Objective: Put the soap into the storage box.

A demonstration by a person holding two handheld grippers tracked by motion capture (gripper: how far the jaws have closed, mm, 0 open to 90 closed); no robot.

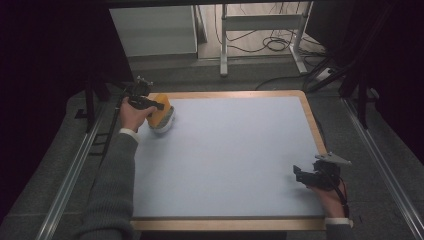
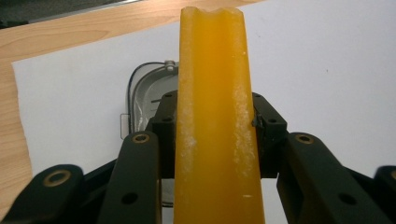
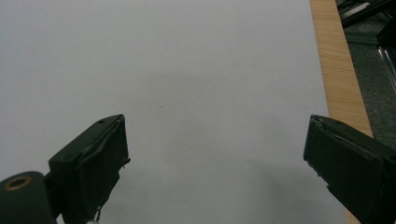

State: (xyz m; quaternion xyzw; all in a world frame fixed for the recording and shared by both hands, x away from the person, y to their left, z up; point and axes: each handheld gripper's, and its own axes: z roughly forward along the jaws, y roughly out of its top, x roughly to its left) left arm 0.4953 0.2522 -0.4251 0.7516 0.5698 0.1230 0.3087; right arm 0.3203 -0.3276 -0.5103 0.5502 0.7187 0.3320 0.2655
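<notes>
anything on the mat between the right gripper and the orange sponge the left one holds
Nothing: in the high view the blue mat runs bare from the right gripper to the orange sponge clamped in the left gripper.

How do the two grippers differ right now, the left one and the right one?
The left gripper is shut on an orange block, while the right gripper stands wide open with nothing between its jaws. The left gripper sits at the far left corner of the white mat, above a metal tin; the right gripper rests near the mat's near right edge. Both are black, two-jawed and hand-held.
</notes>
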